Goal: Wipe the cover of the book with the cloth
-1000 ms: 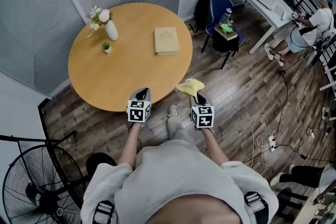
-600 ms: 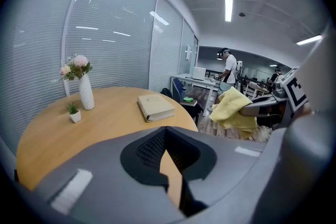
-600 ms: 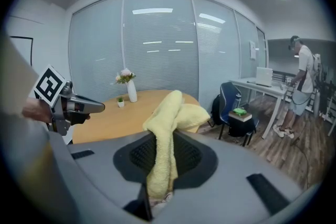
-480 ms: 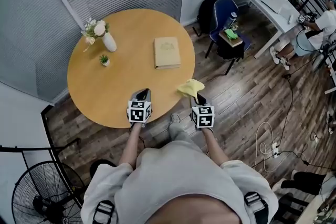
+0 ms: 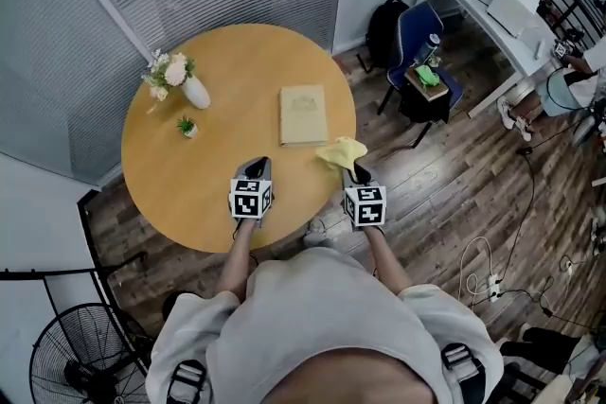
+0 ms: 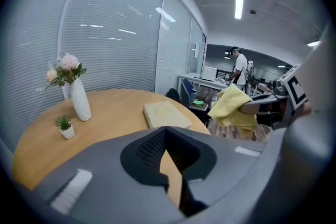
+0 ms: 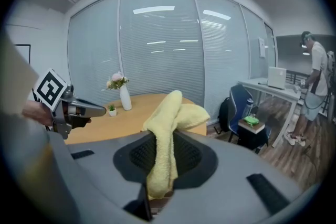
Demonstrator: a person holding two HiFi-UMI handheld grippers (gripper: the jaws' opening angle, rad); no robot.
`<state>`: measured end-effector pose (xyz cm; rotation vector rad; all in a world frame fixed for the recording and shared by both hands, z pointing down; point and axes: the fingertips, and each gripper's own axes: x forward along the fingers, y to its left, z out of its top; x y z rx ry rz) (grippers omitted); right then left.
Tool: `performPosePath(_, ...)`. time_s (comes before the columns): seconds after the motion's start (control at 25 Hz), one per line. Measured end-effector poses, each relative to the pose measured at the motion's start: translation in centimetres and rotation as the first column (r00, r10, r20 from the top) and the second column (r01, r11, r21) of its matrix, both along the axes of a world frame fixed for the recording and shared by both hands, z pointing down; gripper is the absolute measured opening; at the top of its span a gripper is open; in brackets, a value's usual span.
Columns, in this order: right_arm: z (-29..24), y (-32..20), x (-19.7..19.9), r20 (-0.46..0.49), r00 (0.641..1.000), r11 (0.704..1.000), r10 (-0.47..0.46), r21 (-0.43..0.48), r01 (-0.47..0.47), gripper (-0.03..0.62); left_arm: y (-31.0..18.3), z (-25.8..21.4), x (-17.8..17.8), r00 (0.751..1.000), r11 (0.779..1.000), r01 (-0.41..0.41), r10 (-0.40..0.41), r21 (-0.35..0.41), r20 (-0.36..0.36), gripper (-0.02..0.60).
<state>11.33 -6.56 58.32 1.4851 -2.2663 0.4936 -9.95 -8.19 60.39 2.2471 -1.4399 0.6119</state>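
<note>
The left claw (image 5: 255, 167) is held over the near part of the round wooden desk (image 5: 180, 189), its jaws clenched together with nothing between them. Beside it, at the desk's near right rim, the right claw (image 5: 354, 169) is clamped on a yellow cloth (image 5: 341, 150), which bunches up above the jaws and hangs in the air, off the cover. Just beyond the cloth, the tan book (image 5: 303, 114) lies flat and closed on the right half of the desk. Farther left stand a small potted plant (image 5: 187, 127) and, behind it, a white vase (image 5: 196, 93) of flowers. Past the desk, a dark backpack (image 5: 388, 19) sits beside a blue chair (image 5: 423, 26) on the wooden floor.
</note>
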Motion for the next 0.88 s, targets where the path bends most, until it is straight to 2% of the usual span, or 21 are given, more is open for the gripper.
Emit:
performPosePath(0.2,0.3,-3.8,0.2,0.009,1.0,1.0,-0.024,-0.015,0.025,0.067,-2.9,0.6,-0.1,1.0,0.999,0.028,-0.028,-0.022,0.013,0.009)
performPosePath(0.52,0.1,-8.4,-0.5,0.044,0.997,0.997,-0.07,-0.021,0.071,0.067,-6.5,-0.1,-1.4,0.996,0.998,0.06,-0.058,-0.03,0.073,0.009)
performPosePath(0.88,1.4,-10.5,-2.2,0.064,0.994,0.994,-0.086,-0.061,0.09,0.067,-8.3,0.3,-3.3,0.992,0.996,0.081,-0.076,-0.046,0.102,0.009)
